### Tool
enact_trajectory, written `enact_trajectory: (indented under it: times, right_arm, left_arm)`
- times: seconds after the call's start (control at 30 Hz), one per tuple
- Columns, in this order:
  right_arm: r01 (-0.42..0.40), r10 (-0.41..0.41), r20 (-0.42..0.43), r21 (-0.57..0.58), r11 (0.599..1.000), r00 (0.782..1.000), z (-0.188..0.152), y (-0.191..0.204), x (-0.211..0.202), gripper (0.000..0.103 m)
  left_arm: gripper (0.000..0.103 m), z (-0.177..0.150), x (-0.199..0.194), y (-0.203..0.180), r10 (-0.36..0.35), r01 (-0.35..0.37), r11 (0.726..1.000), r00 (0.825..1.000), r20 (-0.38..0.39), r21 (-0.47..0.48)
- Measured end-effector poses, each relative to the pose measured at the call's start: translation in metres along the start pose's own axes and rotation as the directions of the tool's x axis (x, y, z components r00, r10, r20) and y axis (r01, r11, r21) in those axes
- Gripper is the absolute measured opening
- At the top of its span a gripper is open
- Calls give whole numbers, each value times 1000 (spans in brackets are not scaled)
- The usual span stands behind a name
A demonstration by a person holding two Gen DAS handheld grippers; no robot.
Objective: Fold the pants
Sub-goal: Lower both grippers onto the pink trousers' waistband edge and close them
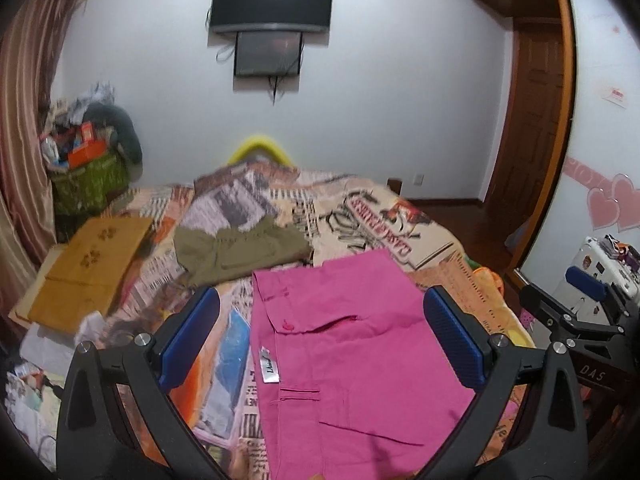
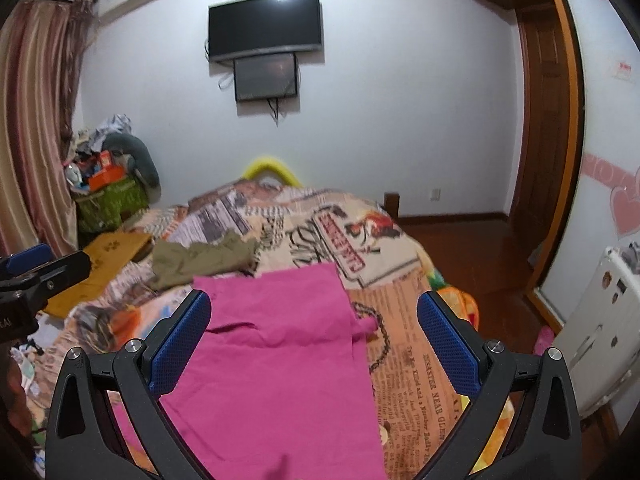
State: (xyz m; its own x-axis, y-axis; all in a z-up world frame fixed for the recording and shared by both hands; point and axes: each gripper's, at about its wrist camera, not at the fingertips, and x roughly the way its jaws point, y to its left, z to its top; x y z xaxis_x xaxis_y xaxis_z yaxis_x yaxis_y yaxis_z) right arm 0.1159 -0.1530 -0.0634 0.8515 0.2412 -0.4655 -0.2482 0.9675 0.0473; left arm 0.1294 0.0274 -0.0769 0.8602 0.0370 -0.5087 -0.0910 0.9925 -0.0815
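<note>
Pink pants (image 1: 352, 344) lie flat on the bed, waistband with a white label toward the left in the left wrist view. They also show in the right wrist view (image 2: 276, 360), a folded edge across the middle. My left gripper (image 1: 320, 332) is open and empty, hovering above the pants' waist area. My right gripper (image 2: 314, 340) is open and empty, above the pants' right part. The right gripper also shows at the right edge of the left wrist view (image 1: 588, 292); the left one shows at the left edge of the right wrist view (image 2: 36, 272).
The bed has a newspaper-print cover (image 1: 400, 216). Olive-green shorts (image 1: 244, 252) lie beyond the pink pants. A folded mustard garment (image 1: 88, 272) lies at the left. A cluttered green basket (image 1: 88, 184) stands at the far left. A white appliance (image 2: 600, 332) stands right.
</note>
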Motion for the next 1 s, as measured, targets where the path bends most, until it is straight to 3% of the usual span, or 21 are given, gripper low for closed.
enact_trajectory:
  times: [0.27,0.53,0.67,0.77,0.87,0.93,1.0]
  right_arm:
    - [4,-3,-166,3,1000,986,-16,-26,57,103]
    - [-45,61,-310,57,997,949,-36,-53,110,102]
    - [-66,75,-358,36,997,931,-42,-57,130,101]
    - [-79,75,-387,4,997,919,-46,-60,144,98]
    - [-90,86,-426,10,996,901,-52,-65,158,85]
    - [-89,86,-445,15,996,891,-56,-66,167,75]
    - [-98,96,-470,20,995,878,-60,-66,174,63]
  left_arm:
    - [103,-19,82,8,19,-12,999,987,-162,44]
    - [103,-36,143,23,21,11,995,953,-302,103]
    - [103,-40,162,39,61,-22,993,940,-336,118]
    - [103,-44,176,49,64,-18,992,924,-378,122]
    - [103,-49,187,54,56,-6,993,908,-415,120]
    - [88,-54,193,57,52,-7,995,894,-446,102]
    - [72,-61,202,59,38,0,997,864,-503,75]
